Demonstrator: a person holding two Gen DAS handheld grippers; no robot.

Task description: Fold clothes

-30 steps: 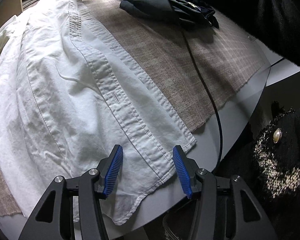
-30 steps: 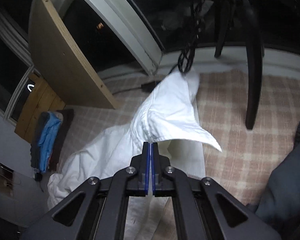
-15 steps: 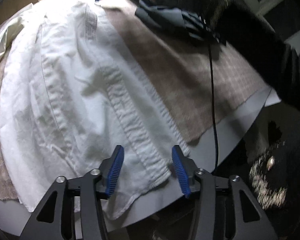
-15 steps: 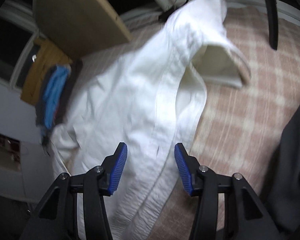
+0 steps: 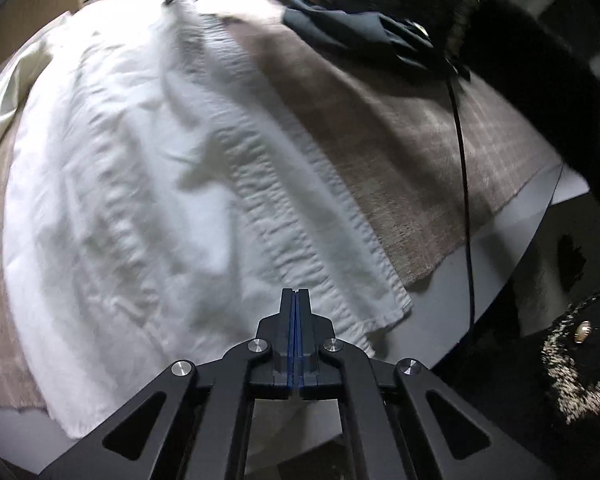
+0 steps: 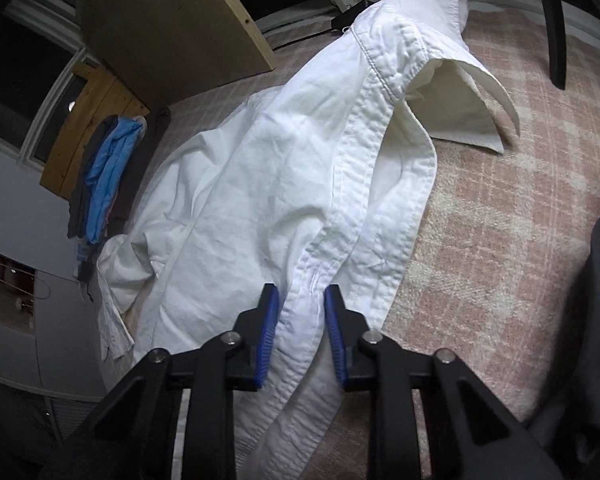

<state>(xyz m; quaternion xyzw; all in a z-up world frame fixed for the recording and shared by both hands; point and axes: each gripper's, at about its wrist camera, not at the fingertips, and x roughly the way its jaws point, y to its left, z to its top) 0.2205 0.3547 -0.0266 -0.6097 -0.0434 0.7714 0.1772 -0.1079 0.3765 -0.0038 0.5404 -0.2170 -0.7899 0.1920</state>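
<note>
Left wrist view: white cotton button-up shirt [image 5: 148,184] lies spread flat on a beige plaid woven cloth [image 5: 372,152] that covers the pale table [image 5: 440,312].
Left claw [image 5: 295,300]: blue pads pressed together, sitting at the shirt's bottom hem beside the button placket; whether cloth is pinched between them I cannot tell.
Hem corner: reaches past the plaid cloth edge onto bare table.
Dark navy crumpled garment [image 5: 364,32]: at the far end of the plaid cloth, right of the shirt, apart from it.
Thin black cable [image 5: 462,184]: runs over the plaid cloth and off the table edge.
Person: black fuzzy sleeve [image 5: 540,64] over the top right; black tweed jacket with a pearl button [image 5: 580,340] at lower right.
Right wrist view: same shirt [image 6: 268,184], collar [image 6: 460,108] standing up at the far end.
Right claw [image 6: 301,320]: jaws closing, the raised front placket fold sits between the blue pads and they touch it on both sides.
Plaid cloth [image 6: 500,240]: bare to the right of the shirt.
Stack of blue and grey folded clothes [image 6: 108,176]: at far left, well apart from the shirt.
Wooden board [image 6: 172,28]: leaning behind the table.
</note>
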